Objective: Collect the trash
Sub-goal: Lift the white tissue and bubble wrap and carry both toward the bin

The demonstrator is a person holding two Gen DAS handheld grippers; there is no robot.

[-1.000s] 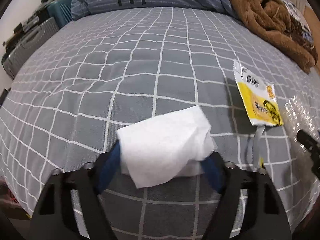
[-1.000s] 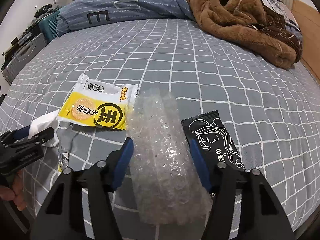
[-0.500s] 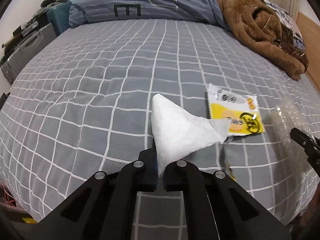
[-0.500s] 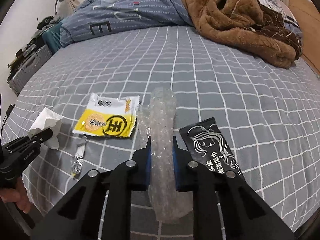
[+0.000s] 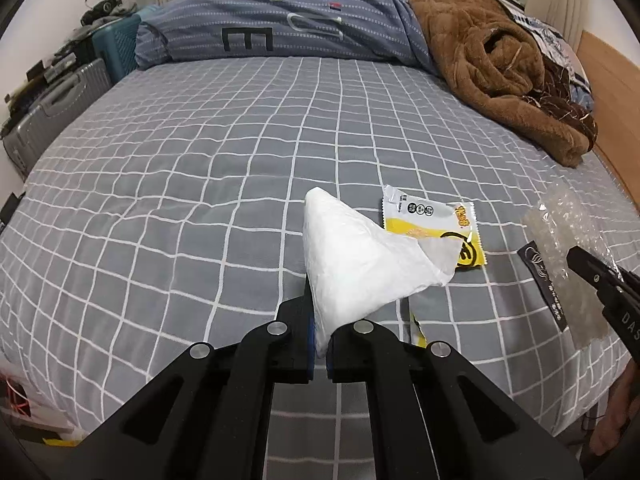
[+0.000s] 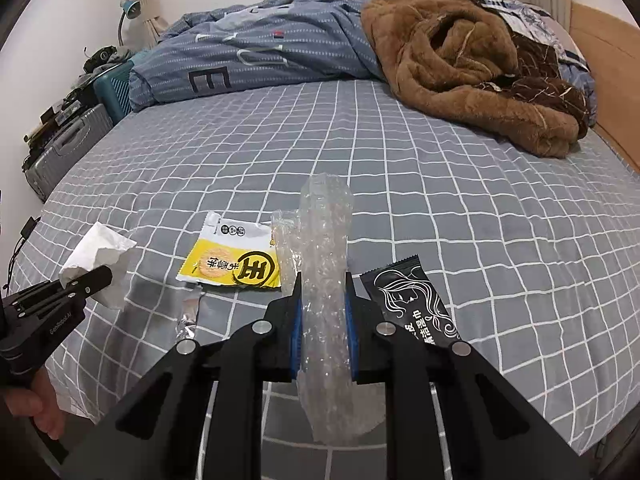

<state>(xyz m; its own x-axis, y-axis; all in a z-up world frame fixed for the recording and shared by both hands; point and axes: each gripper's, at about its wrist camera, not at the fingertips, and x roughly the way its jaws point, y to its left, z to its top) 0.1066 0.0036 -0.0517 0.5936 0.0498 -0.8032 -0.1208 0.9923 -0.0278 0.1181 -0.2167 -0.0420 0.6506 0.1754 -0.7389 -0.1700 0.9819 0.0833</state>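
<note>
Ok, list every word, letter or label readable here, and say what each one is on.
"E": large dark letter on the blue striped duvet.
"DAS": partial lettering on the right gripper's side.
"GeneRobot.AI", roughly: small print on the left gripper's side.
Yellow snack wrapper: Chinese characters, upside down, too unclear to quote.
Black sachet: white Chinese characters, too small.

A large dark letter "E" is showing on the blue striped duvet [image 5: 280, 20] in the upper middle of the frame. "DAS" is reading in pale letters on the right gripper [image 5: 576, 258] at the right edge. The yellow snack wrapper [image 6: 236, 256] and black sachet [image 6: 412, 304] are carrying Chinese characters too small to read.
</note>
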